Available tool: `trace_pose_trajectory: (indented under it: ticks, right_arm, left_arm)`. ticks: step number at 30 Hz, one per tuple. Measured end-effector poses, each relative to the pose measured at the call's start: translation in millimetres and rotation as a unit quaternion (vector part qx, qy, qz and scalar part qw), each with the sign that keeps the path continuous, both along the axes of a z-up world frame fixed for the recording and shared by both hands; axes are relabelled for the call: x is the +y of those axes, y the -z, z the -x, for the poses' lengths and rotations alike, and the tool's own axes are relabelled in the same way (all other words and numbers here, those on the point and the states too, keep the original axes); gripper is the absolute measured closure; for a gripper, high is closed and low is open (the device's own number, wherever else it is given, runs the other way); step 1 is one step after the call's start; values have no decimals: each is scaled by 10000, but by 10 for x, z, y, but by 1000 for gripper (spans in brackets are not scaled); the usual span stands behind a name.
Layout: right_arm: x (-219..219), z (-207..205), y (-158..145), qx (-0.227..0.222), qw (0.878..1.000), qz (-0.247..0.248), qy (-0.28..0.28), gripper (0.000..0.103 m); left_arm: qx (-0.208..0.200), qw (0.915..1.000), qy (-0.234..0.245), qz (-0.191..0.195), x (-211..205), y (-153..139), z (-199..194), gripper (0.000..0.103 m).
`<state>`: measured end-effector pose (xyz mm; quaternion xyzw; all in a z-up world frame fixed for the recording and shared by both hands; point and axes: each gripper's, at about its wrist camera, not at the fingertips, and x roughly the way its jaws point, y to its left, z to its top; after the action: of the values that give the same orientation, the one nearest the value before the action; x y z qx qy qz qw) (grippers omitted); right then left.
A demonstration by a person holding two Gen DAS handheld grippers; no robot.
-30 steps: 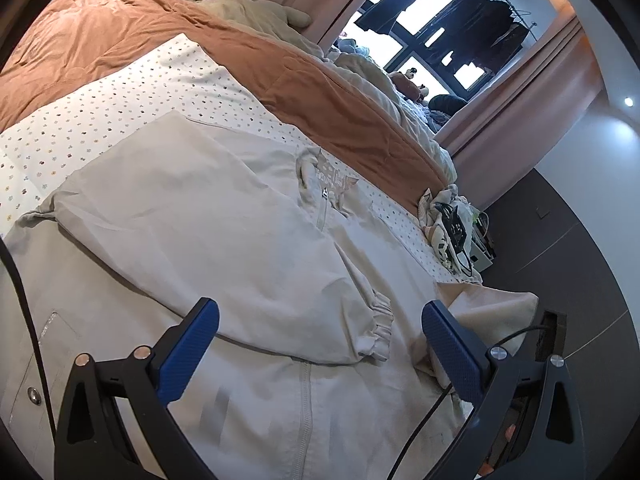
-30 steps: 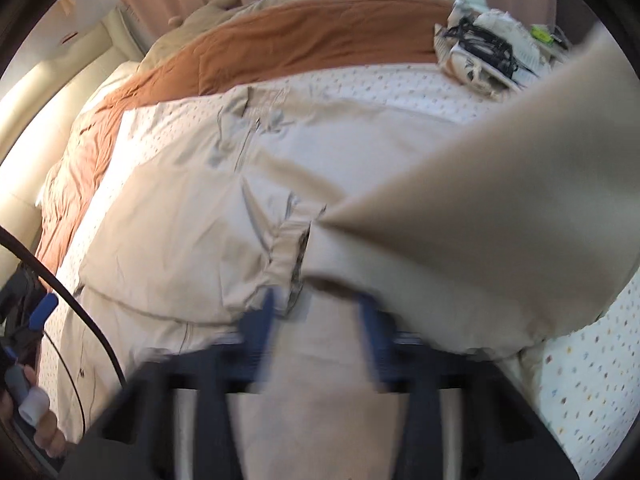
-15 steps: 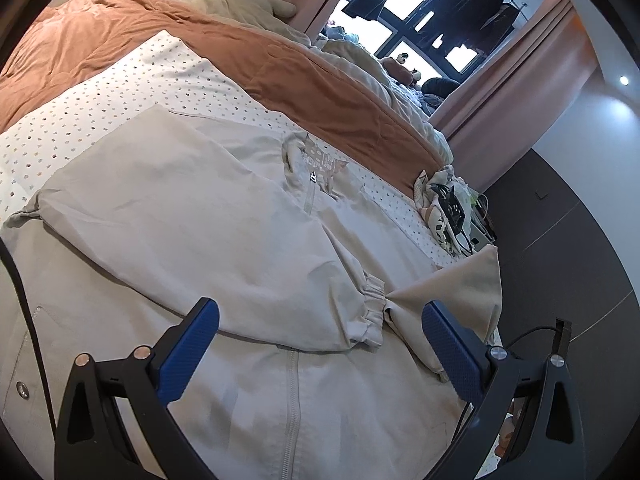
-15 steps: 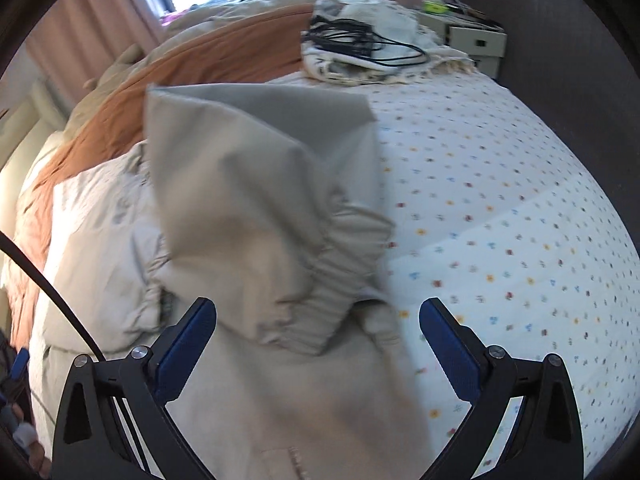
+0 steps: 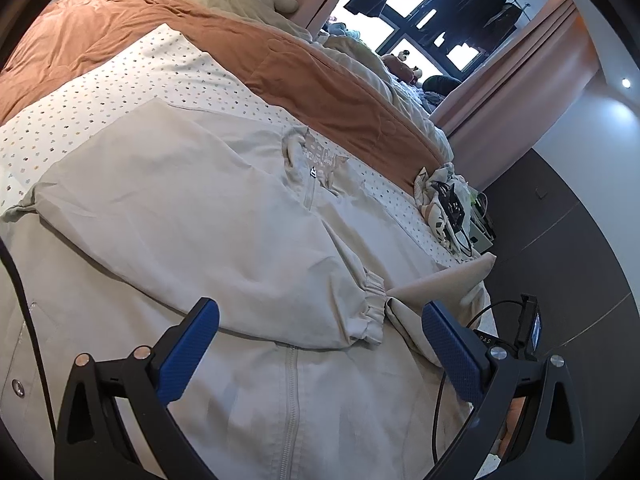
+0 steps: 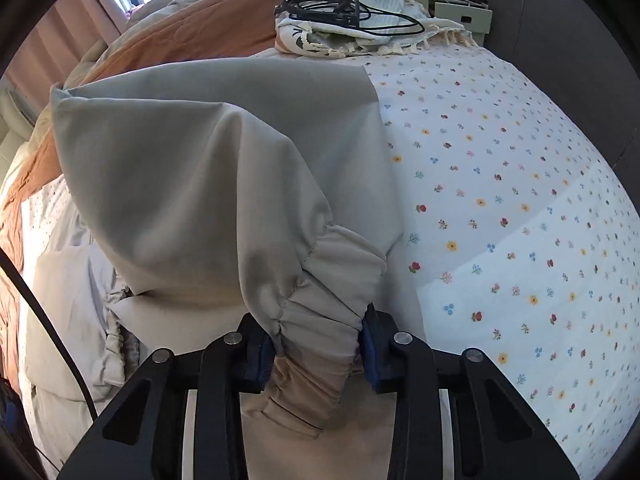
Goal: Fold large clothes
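Observation:
A large beige zip jacket point(image 5: 224, 240) lies spread on the bed, one sleeve folded across its chest with the elastic cuff point(image 5: 368, 312) near the zip. My left gripper point(image 5: 316, 356) is open and empty, hovering over the jacket's lower front. My right gripper point(image 6: 320, 356) is shut on the elastic cuff point(image 6: 316, 320) of the other sleeve point(image 6: 200, 168), which is lifted and bunched in front of the camera. That raised sleeve also shows in the left wrist view point(image 5: 440, 280) at the jacket's right edge.
The bed has a white flower-print sheet point(image 6: 500, 200) and a rust-brown duvet point(image 5: 320, 92) pushed to the far side. A patterned cloth with black cables point(image 6: 352, 16) lies at the bed's corner by a bedside unit point(image 6: 460, 12). Curtains and a window point(image 5: 420, 20) stand beyond.
My right gripper was open around the sleeve cuff half a second ago and has closed on it. The left gripper has stayed open over the jacket, its view shifting only slightly.

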<state>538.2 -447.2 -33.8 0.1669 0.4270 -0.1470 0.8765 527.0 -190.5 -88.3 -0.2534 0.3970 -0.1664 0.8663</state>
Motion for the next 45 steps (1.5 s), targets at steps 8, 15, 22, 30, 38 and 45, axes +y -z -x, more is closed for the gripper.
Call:
trace_pose_trajectory:
  ticks: [8, 15, 22, 30, 38, 45]
  right_arm:
    - [548, 134, -732, -637, 9923, 876, -606, 81]
    - [1169, 422, -1498, -1175, 9758, 1467, -1120, 81]
    - [1721, 453, -1746, -1248, 9646, 1625, -1659, 81]
    - [2139, -93, -1291, -671, 9649, 1333, -2160, 77]
    - [2143, -518, -821, -510, 9683, 647, -2358, 8]
    - [1763, -288, -923, -711, 9723, 692, -2117, 8]
  left_arm:
    - [-62, 9998, -148, 88, 132, -52, 17, 0]
    - [-114, 9986, -513, 38, 371, -95, 3, 0]
    - [-81, 9957, -905, 167, 712, -97, -25, 0]
    - [6, 9902, -1314, 469, 1034, -35, -15, 0]
    - [129, 9867, -1487, 637, 1189, 48, -50, 0]
    - [145, 9883, -1419, 532, 1138, 76, -86, 0]
